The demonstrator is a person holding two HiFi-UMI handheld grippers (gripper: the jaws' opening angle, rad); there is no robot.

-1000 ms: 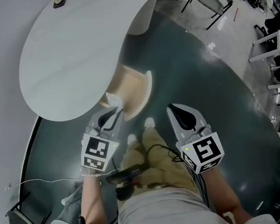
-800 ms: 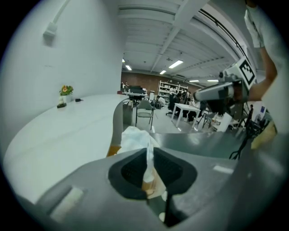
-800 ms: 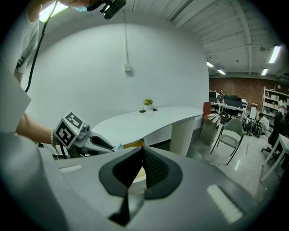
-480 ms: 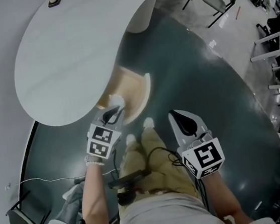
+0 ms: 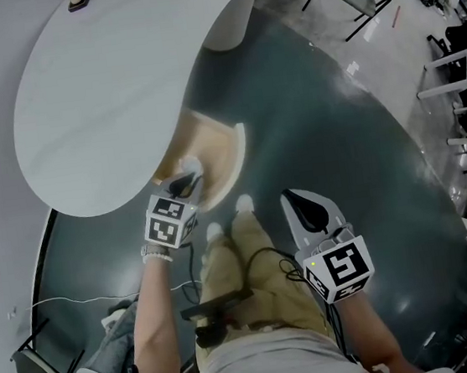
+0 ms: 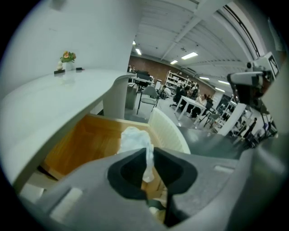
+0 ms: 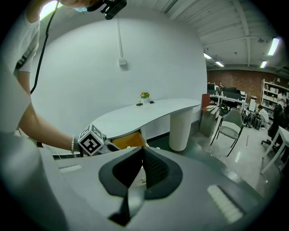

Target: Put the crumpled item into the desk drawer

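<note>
The left gripper is positioned left of centre in the head view, at the edge of the white curved desk, with its tips over the open drawer. In the left gripper view, the left gripper has its jaws at a narrow gap and opening, with the crumpled paper pinched between the tips. The crumpled paper is white, stands up from the jaws and hangs above the wooden drawer floor, not resting on it. The pale drawer front is just to the right of the paper. The right gripper is in the lower right of centre in the head view, well apart from the drawer and above the dark green floor. In the right gripper view, the right gripper has its jaw tips together with nothing between them. The left gripper's marker cube shows at centre left of that view, in front of the desk. A small potted plant stands on the desk top at the upper left of the left gripper view. A chair stands at the right.
</note>
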